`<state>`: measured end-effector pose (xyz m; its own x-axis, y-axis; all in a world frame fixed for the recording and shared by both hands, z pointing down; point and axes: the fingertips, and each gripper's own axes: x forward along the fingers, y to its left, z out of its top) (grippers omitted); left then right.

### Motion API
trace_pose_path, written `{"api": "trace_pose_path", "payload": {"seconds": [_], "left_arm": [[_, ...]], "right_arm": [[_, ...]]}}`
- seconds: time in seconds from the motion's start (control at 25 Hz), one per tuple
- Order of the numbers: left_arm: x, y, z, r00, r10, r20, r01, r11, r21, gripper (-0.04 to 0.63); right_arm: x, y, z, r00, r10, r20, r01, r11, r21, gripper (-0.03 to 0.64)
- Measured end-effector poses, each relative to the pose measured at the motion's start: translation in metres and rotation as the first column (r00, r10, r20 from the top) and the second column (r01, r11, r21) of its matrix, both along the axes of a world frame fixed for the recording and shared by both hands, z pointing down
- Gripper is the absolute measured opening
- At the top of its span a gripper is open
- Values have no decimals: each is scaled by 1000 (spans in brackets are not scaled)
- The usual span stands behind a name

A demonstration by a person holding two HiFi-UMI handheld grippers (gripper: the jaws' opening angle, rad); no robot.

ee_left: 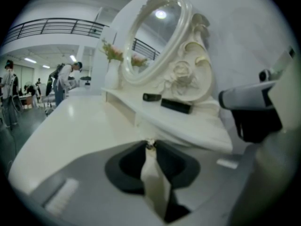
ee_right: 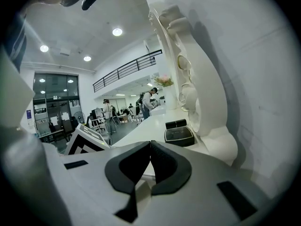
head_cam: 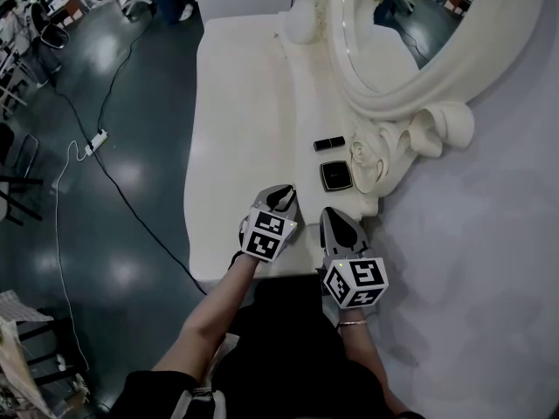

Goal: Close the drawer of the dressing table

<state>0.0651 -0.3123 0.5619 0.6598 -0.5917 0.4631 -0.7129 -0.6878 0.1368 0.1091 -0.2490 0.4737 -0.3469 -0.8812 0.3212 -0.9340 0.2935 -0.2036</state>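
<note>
The white dressing table [head_cam: 236, 129] carries an oval mirror [head_cam: 419, 51] on a raised shelf [ee_left: 188, 121]. My left gripper [head_cam: 281, 199] is at the shelf's near end. Its tips [ee_left: 149, 144] are pinched on a small shiny drawer knob [ee_left: 149, 146], against a white front below the shelf. How far the drawer stands out is hidden by the grippers. My right gripper [head_cam: 334, 219] hovers just to the right of the left one, above the shelf's near end. Its pads [ee_right: 141, 164] meet with nothing between them.
A black compact case [head_cam: 336, 175] and a small black tube [head_cam: 329, 143] lie on the shelf by the mirror's foot. A white vase [head_cam: 301, 16] stands at the far end. A cable [head_cam: 113, 182] and power strip [head_cam: 96, 140] lie on the dark floor, left.
</note>
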Motion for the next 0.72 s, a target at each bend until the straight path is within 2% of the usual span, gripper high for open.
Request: {"api": "trace_pose_path", "payload": {"seconds": [0.44,0.72], "left_arm": [[-5,3,-5,1000,5,-9,-5,1000,-3,69],[-26,3,-17,999,-50,-18,51,998,30,66]], "right_arm": [[-6,2,-4,1000,2,1,-2,1000,8,5],[-11,5,-5,1000,-3,5,3,1000,23,5]]}}
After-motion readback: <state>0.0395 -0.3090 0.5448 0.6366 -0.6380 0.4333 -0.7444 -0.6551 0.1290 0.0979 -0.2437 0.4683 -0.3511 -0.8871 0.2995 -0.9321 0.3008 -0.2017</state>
